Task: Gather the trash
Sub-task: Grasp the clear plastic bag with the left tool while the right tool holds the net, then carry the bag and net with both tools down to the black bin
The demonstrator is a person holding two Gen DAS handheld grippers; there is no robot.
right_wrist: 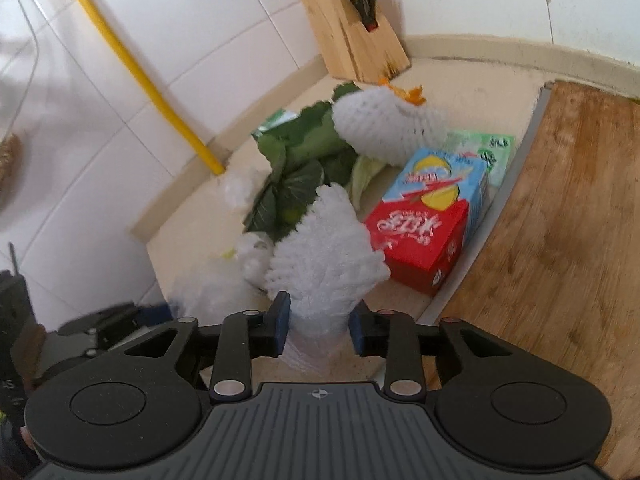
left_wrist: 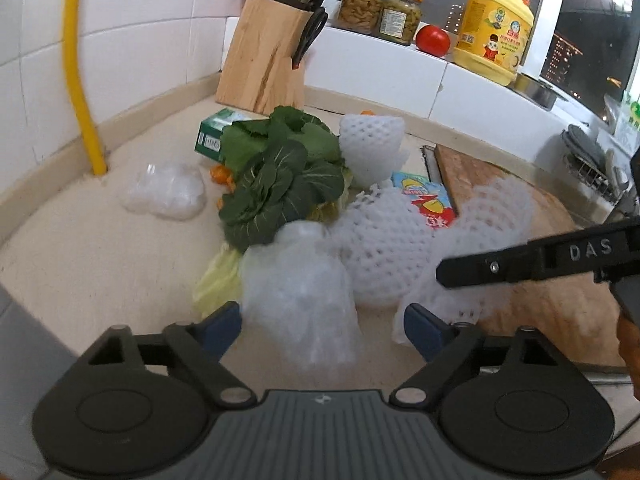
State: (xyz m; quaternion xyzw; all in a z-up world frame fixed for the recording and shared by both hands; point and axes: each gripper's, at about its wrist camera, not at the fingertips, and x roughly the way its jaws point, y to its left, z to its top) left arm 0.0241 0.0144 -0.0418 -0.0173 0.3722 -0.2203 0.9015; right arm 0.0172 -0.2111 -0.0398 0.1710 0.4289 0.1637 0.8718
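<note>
Left gripper (left_wrist: 322, 330): jaws spread wide, blue pads standing clear on either side of a clear crumpled plastic bag (left_wrist: 300, 300); nothing pressed, bag blurred between them.
Right gripper (right_wrist: 318, 328): partly parted, a white foam net (right_wrist: 324, 252) rising from between the fingers; gaps visible at both pads, so released rather than clenched. Also visible in the left wrist view as a black finger reaching in from the right edge.
Trash pile: heaped on the pale countertop (left_wrist: 80, 248) between the tiled wall and the wooden cutting board (right_wrist: 560, 220).
Foam nets: one near the grippers, a second foam net (right_wrist: 384, 128) farther back, resting against the greens.
Juice carton (right_wrist: 432, 216): red and blue, lying on its side just beside the cutting board's edge, touching the near foam net.
Green packet (right_wrist: 492, 148): flat behind the carton.
Leafy greens (left_wrist: 280, 172): dark leaves in the middle of the pile, pale leaf underneath at the front.
Second plastic bag (left_wrist: 164, 192): crumpled, apart from the pile, near the yellow pipe (left_wrist: 76, 64).
Green box (left_wrist: 216, 132): behind the greens, partly hidden.
Orange peel scraps (left_wrist: 222, 174): beside the greens.
Knife block (left_wrist: 268, 56): upright at the wall, scissors hanging on its side.
Ledge: two jars (left_wrist: 380, 8), a tomato (left_wrist: 432, 39), a yellow detergent jug (left_wrist: 496, 28).
</note>
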